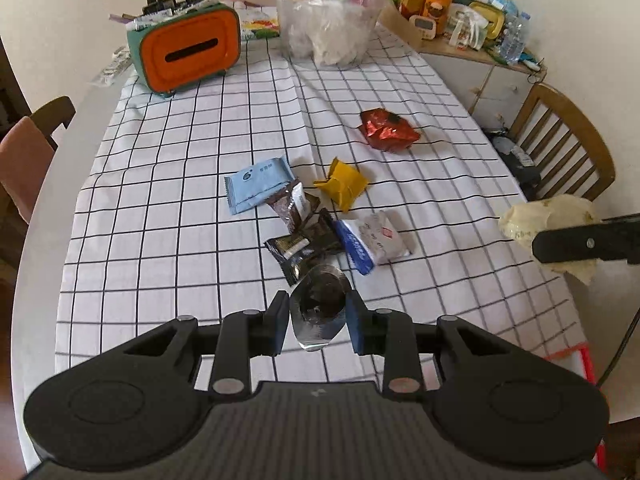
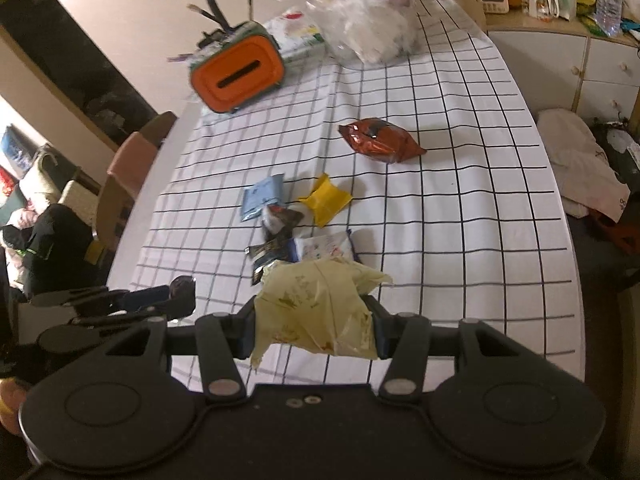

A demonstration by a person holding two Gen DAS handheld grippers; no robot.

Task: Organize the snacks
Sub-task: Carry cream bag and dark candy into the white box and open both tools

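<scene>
My left gripper [image 1: 318,322] is shut on a silvery dark snack packet [image 1: 320,308], held above the checked tablecloth [image 1: 180,208]. My right gripper [image 2: 314,320] is shut on a pale yellow snack bag [image 2: 316,308]; that bag [image 1: 548,220] also shows at the right edge of the left wrist view. On the cloth lie a light blue packet [image 1: 256,186], a yellow packet [image 1: 342,184], dark brown packets [image 1: 300,236], a white and blue packet [image 1: 374,240] and a red foil bag [image 1: 388,130]. The left gripper [image 2: 182,296] appears at the left of the right wrist view.
An orange and green tissue box [image 1: 188,50] and a clear plastic bag [image 1: 332,24] stand at the table's far end. A cabinet [image 1: 472,76] with bottles and clutter is at the far right. Wooden chairs [image 1: 568,144] flank the table.
</scene>
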